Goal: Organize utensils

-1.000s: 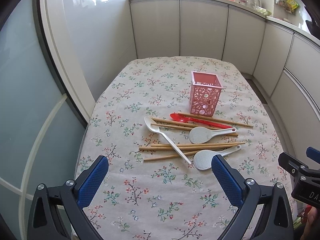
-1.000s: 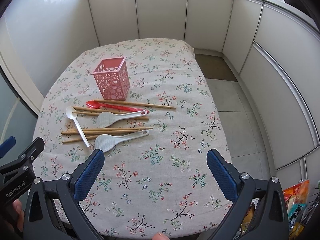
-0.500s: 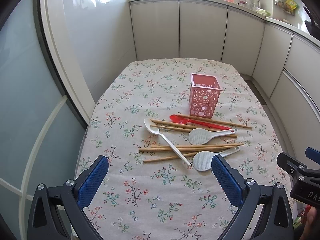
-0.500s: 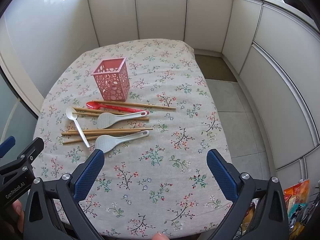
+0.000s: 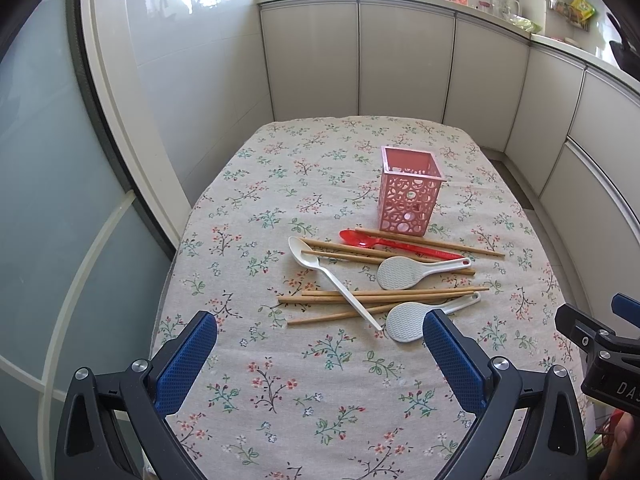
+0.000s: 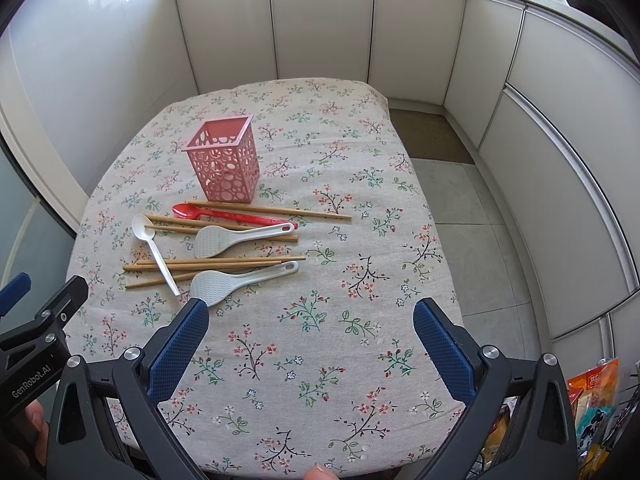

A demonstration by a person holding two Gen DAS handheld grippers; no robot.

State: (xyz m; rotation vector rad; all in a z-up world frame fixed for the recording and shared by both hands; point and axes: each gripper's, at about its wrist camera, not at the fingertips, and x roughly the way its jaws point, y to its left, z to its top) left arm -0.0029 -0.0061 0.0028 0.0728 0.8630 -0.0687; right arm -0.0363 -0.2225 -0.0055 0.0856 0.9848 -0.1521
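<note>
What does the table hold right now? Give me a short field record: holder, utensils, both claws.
holder: pink perforated utensil holder, upright, nothing visible inside
spoons: red spoon and white spoon, flat on the tablecloth
rice paddles: two white ones, flat
chopsticks: wooden chopsticks loose, crossing the spoons
left claw: left claw open, empty, above the cloth
right claw: right claw open, empty
done: nothing in the holder yet

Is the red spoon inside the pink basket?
No, the red spoon lies flat on the tablecloth just in front of the pink basket, which looks empty.
</note>
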